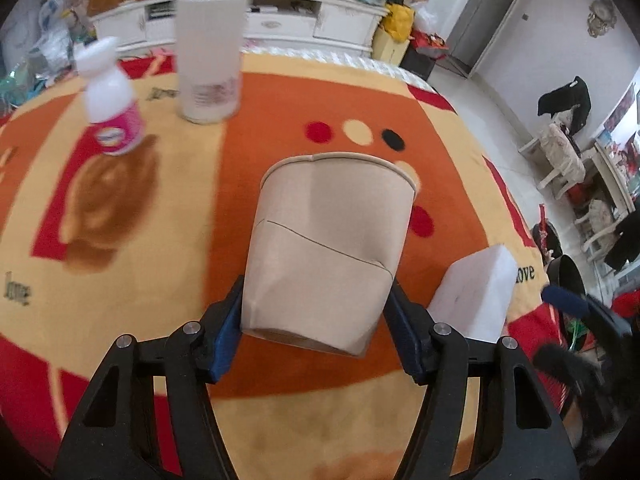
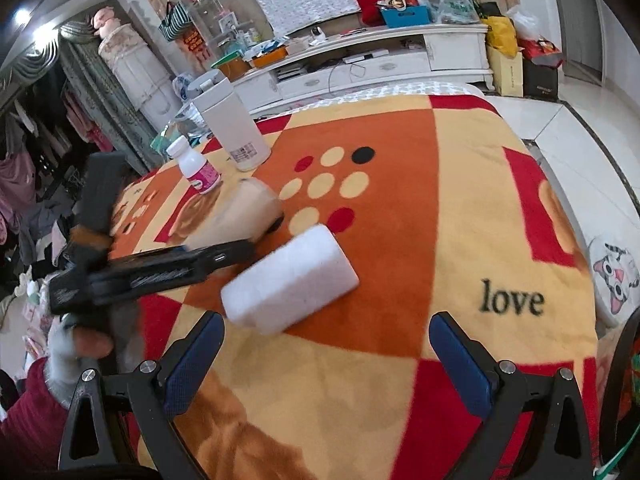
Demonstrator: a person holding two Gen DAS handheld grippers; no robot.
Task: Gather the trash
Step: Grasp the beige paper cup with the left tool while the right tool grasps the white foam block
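- The cup (image 1: 328, 248), a brown paper one, sits between the fingers of the left tool (image 1: 316, 328), pinched near its base by both blue pads, mouth pointing away from the camera. From the right wrist view it looks lifted or tipped over the blanket (image 2: 400, 240), though it's blurry there.
- The wall is already dented and creased where the pads bite, so I'd say don't squeeze harder. Paper this thin folds easily; a steady carry with the mouth kept level or up seems the safe bet.
- Can't see inside the cup from either view, so no idea whether there's liquid or scraps in it. Treat it as maybe not empty.
- Just to the right of the left tool lies a white foam block (image 2: 290, 280), which looks like the next bit of trash. It's dead ahead of the right tool (image 2: 326, 354), whose jaws are spread wide with nothing in them, so that one is lined up for a grab.
- Farther ahead of the left tool, off to its left: a small white bottle (image 1: 114, 114) with a pink label, cap on, and a tall white flask (image 1: 210, 44), lid on. Contents of both hidden.
- No bin clearly visible in either view, so the drop-off spot is a guess.
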